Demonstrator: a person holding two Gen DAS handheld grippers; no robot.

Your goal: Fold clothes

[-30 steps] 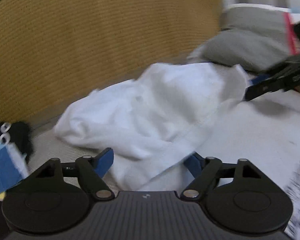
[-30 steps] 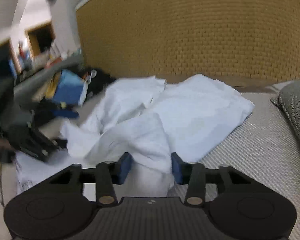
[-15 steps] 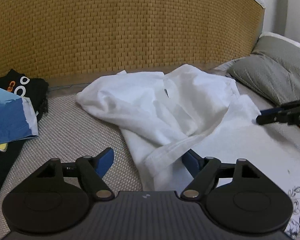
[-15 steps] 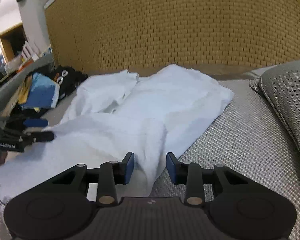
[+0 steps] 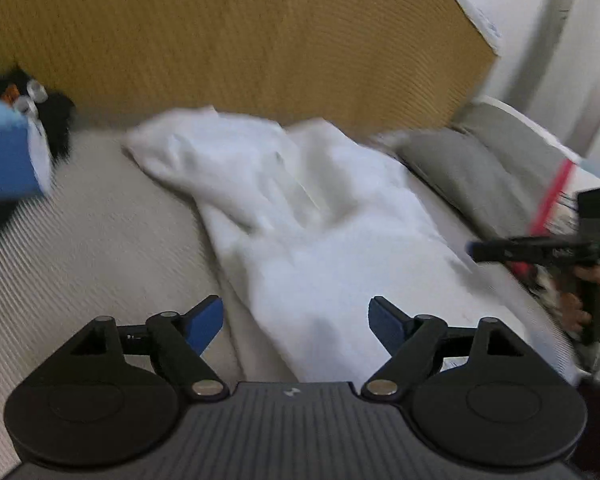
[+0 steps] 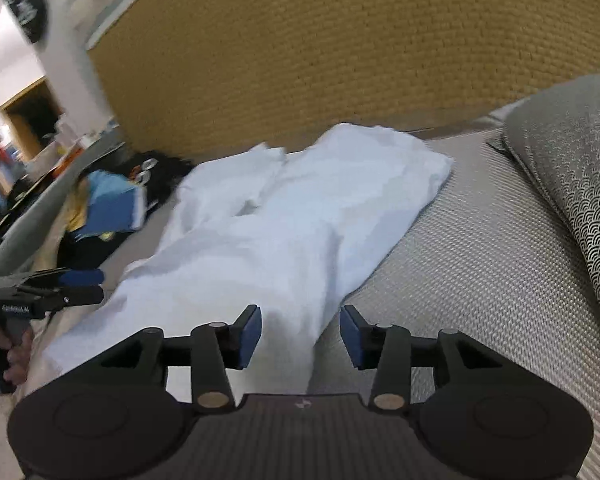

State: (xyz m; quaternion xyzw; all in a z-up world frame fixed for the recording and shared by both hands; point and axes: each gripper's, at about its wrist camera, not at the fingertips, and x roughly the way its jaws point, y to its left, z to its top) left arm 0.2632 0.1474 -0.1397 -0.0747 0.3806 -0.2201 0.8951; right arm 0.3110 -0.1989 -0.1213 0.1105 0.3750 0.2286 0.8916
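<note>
L wrist view: our left tool (image 5: pixel 296 322) is spread wide, holding nothing, w/ the white garment (image 5: pixel 300 216) lying on the bed (image 5: pixel 100 240) just ahead. R wrist view: our right tool (image 6: pixel 300 336) is also parted & empty, garment's near end btw its pads, pillow (image 6: pixel 572 184) right of the garment.

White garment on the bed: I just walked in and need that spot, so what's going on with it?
A person is folding clothes with two handheld grippers. The white garment lies crumpled on the bed. The left gripper and right gripper are both open over its near edge, gripping nothing.
</note>
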